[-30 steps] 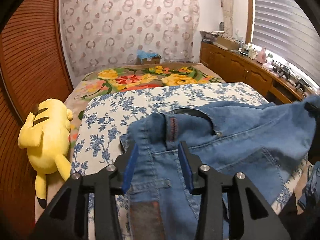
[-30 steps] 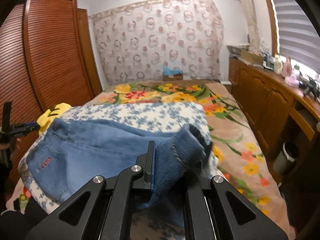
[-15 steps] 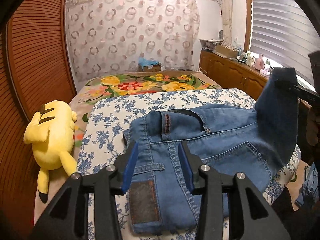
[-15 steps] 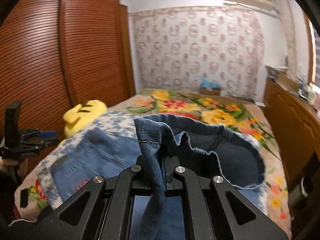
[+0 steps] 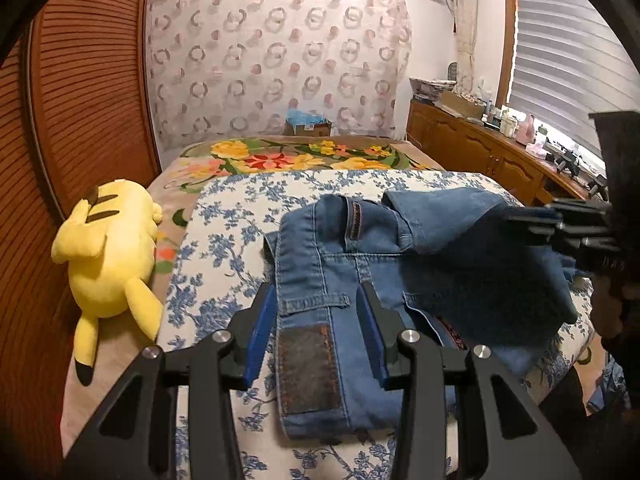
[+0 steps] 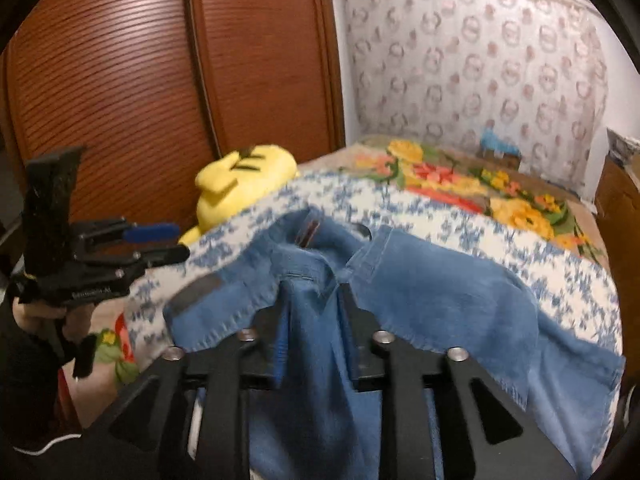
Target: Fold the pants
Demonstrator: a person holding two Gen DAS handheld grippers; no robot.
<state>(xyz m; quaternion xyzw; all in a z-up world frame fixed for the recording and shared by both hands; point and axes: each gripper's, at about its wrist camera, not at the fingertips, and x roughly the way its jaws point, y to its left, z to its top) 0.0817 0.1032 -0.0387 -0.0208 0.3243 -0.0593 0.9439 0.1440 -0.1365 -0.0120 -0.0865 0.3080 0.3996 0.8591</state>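
- Blue-flowered white bedspread (image 5: 224,240) carries your half-folded blue denim pants (image 5: 320,272).
- Your right gripper (image 6: 310,312) has just been opening, denim between its parted jaws; your left gripper (image 5: 316,320) hovers open.
- Withdraw carelessly and the leg may snag, undoing the fold.

left wrist: looks forward and down along hand-held gripper (image 5: 316,332), close over jeans (image 5: 332,264) on bed (image 5: 224,216), facing patterned curtain (image 5: 276,60) | right wrist: close over the jeans, angled toward wooden wardrobe (image 6: 160,80) | shared: jeans, bed, yellow plush toy (image 5: 108,256), curtain
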